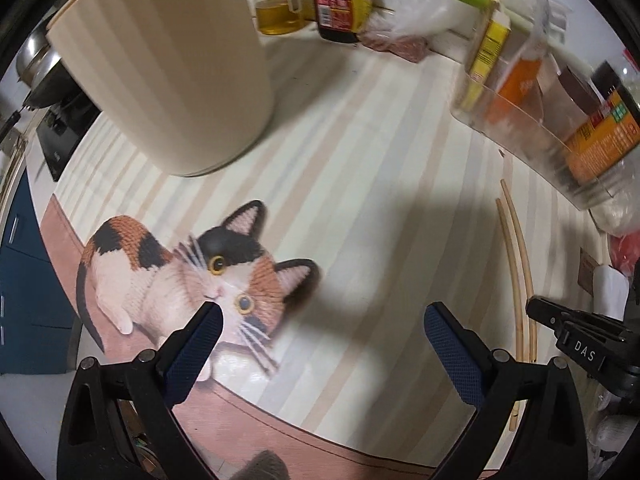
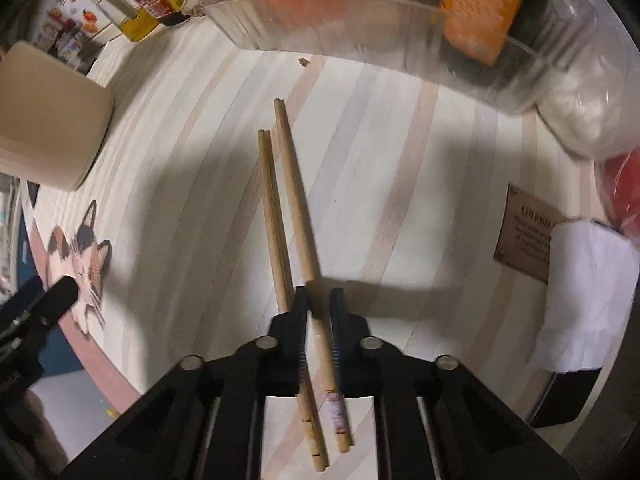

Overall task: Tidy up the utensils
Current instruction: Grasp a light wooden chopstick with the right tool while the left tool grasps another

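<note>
A pair of wooden chopsticks (image 2: 290,184) lies on the striped mat, crossing near my right gripper (image 2: 320,300). That gripper points steeply down and is shut on them, both sticks running back between its black fingers. From the left wrist view the chopsticks (image 1: 518,264) lie at the right, with the right gripper (image 1: 536,308) on them. My left gripper (image 1: 324,314) hangs open above the mat's cat picture (image 1: 188,272), with nothing between its blue pads. A tall cream ribbed container (image 1: 168,64) stands at the back left.
A clear plastic bin (image 2: 400,36) of packets and jars stands just beyond the chopstick tips. A soy sauce bottle (image 1: 340,4) and an oil jug (image 1: 276,4) stand at the back. A white paper roll (image 2: 584,300) and a red object (image 2: 624,184) sit to the right.
</note>
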Demonstrator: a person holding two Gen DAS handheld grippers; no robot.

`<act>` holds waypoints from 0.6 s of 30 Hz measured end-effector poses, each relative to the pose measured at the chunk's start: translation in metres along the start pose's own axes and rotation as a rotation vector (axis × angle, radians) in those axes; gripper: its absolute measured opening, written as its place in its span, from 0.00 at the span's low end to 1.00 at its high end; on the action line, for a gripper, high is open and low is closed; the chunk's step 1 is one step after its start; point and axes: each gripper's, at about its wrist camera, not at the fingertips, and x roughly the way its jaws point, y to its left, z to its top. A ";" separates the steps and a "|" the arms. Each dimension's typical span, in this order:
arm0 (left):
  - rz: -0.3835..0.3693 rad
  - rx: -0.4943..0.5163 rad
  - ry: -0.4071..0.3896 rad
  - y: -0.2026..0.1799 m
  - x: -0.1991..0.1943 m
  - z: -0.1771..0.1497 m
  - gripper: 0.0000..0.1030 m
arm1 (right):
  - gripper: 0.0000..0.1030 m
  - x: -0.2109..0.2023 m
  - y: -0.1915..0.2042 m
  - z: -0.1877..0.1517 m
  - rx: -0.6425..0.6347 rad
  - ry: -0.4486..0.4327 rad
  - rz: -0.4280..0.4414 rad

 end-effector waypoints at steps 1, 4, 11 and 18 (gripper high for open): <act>0.002 0.008 0.004 -0.004 0.002 0.000 1.00 | 0.06 -0.001 -0.002 -0.001 -0.001 -0.005 -0.020; -0.008 0.029 0.020 -0.021 0.006 -0.001 1.00 | 0.06 -0.003 -0.015 -0.006 0.028 -0.004 -0.054; -0.113 0.107 0.064 -0.093 0.020 0.003 0.99 | 0.06 -0.008 -0.068 -0.029 0.188 0.025 -0.026; -0.126 0.180 0.133 -0.142 0.053 0.008 0.61 | 0.06 -0.009 -0.102 -0.048 0.279 0.010 0.035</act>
